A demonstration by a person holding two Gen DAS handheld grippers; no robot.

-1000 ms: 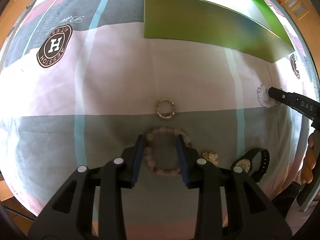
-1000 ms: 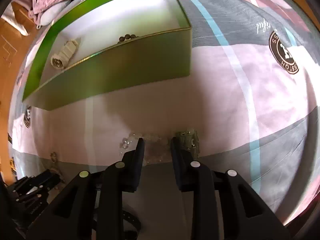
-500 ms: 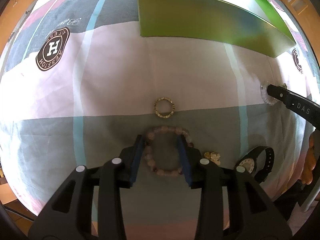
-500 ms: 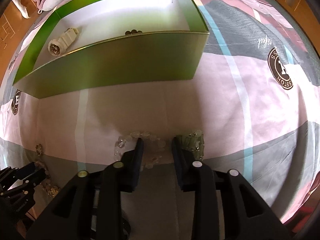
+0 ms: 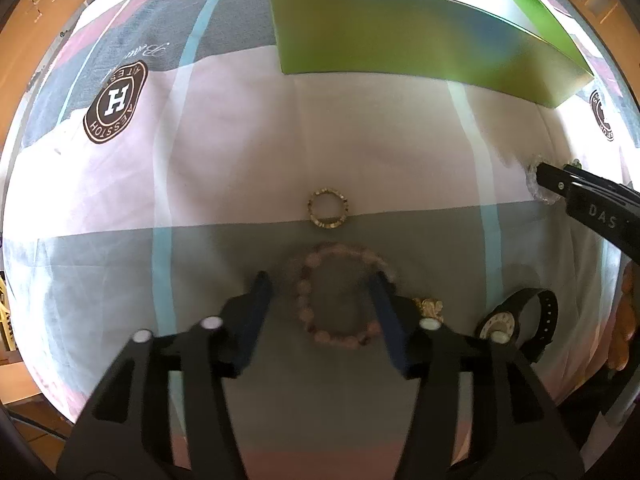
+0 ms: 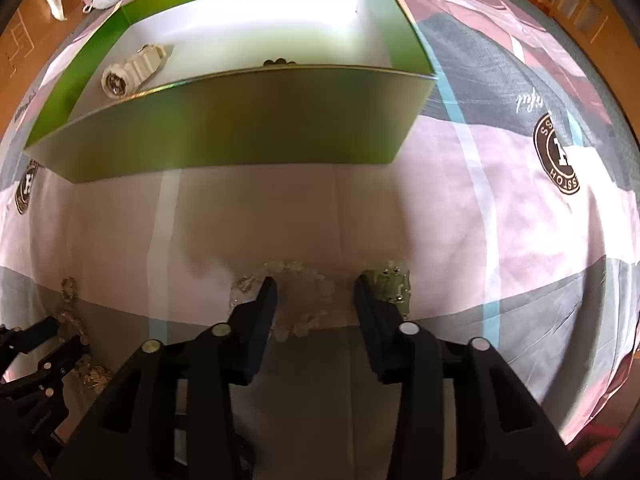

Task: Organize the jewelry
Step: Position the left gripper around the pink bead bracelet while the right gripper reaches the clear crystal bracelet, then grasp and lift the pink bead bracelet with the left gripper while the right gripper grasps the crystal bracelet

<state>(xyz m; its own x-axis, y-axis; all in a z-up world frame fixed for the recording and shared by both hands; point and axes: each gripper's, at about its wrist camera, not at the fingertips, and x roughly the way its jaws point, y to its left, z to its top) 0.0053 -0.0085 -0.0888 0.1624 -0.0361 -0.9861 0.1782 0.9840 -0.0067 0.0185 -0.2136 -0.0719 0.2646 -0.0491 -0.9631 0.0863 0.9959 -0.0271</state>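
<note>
Straddling a pink bead bracelet point(image 5: 344, 294), the left gripper point(image 5: 320, 296) points straight down with its jaws apart; they have just been opening, and the ring of beads lies partly between them, its right side under or against the right-hand jaw, its left side clear of the other. No pad visibly presses on it, so it rests loose on the bed cover point(image 5: 224, 168), flat, round, with no long axis to line up with. The right gripper point(image 6: 316, 300) stands the same way over a clear crystal bracelet point(image 6: 298, 300): jaws apart, also just opening, the glassy beads bunched between them and spilling slightly past the left-hand jaw. Each hand is nearest its own bracelet, and I judge that each closing has only to catch one side of the loop. Beyond the left jaws, straight ahead, lies a small gold ring-shaped bracelet point(image 5: 328, 208); just to their right sits a gold trinket point(image 5: 430, 307), and further right a black wristwatch point(image 5: 520, 320) with a pale dial. Just right of the right jaws lies a greenish studded piece point(image 6: 392, 284). Ahead of both, well apart, stands the green box point(image 6: 240, 128), smooth card with a white floor, holding a cream watch point(image 6: 132, 70) and some dark beads point(image 6: 280, 62). The cover is soft striped cloth in pink, grey and blue.
</note>
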